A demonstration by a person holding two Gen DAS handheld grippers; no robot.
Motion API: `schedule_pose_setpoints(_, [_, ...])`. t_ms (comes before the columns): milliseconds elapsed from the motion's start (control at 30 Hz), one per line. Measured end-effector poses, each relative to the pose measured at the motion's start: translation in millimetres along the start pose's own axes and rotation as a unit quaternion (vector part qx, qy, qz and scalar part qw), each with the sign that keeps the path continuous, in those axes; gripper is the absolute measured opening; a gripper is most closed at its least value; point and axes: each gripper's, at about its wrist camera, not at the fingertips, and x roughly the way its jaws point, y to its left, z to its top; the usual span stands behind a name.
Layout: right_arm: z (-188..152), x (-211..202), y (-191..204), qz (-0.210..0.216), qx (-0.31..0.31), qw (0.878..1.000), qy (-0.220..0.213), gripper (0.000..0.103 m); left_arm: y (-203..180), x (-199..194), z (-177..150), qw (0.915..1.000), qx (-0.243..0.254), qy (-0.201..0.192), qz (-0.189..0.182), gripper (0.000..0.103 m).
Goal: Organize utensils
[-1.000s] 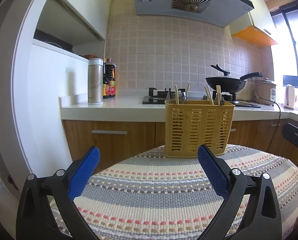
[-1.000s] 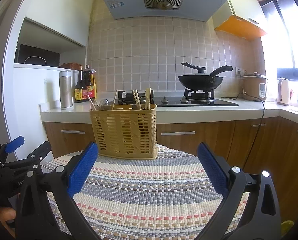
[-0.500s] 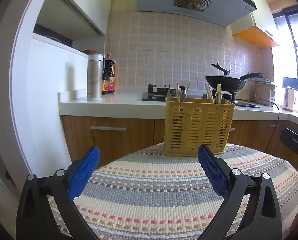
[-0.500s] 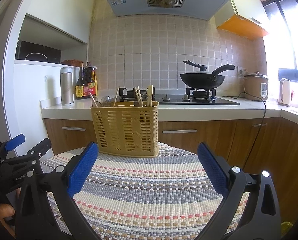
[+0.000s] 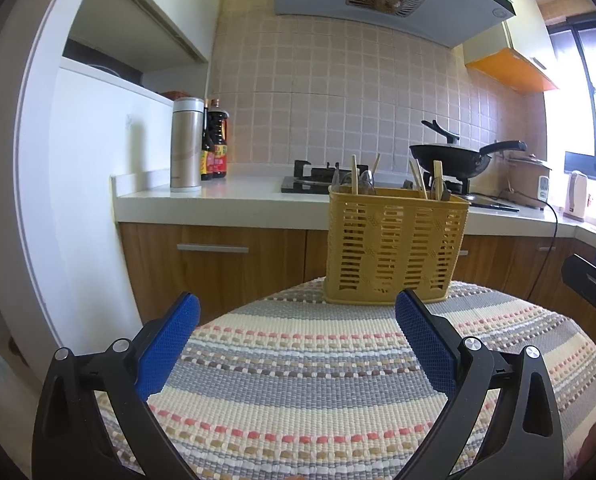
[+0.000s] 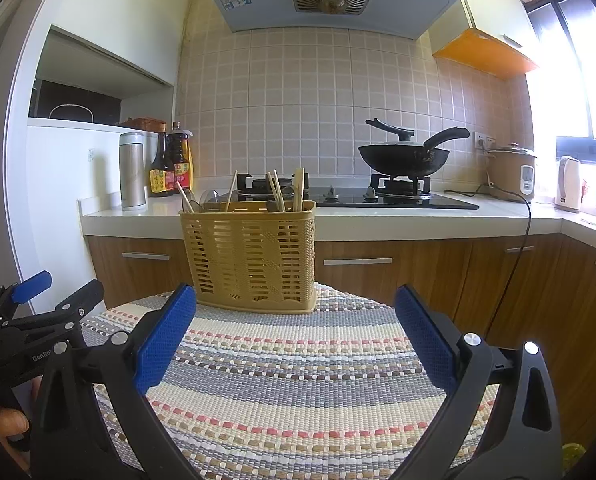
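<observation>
Both grippers, left [image 5: 297,320] and right [image 6: 295,312], are spread wide and empty above the striped mat [image 6: 298,380]. The utensil basket [image 6: 250,256] sits at the mat's far edge with chopsticks [image 6: 276,190] and spoons upright inside. Risk: it looks light and tall, so a sideways pull on one stick could tip it off.

A: Far counter, left end?
B: Steel flask [image 6: 132,171] just left of two sauce bottles [image 6: 172,164].
A: Hob?
B: Black wok [image 6: 404,157] on right burner. Rice cooker [image 6: 512,172] and kettle [image 6: 569,184] further right.
</observation>
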Motion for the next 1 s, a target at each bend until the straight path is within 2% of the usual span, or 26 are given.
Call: schedule_pose_setpoints(1000, [-3.7,2.2,2.5,-0.001,-0.006,1.0,0.007,0.095,-4.1,0.1,-0.6,1.0,0.009,0.002,-0.002,0.095])
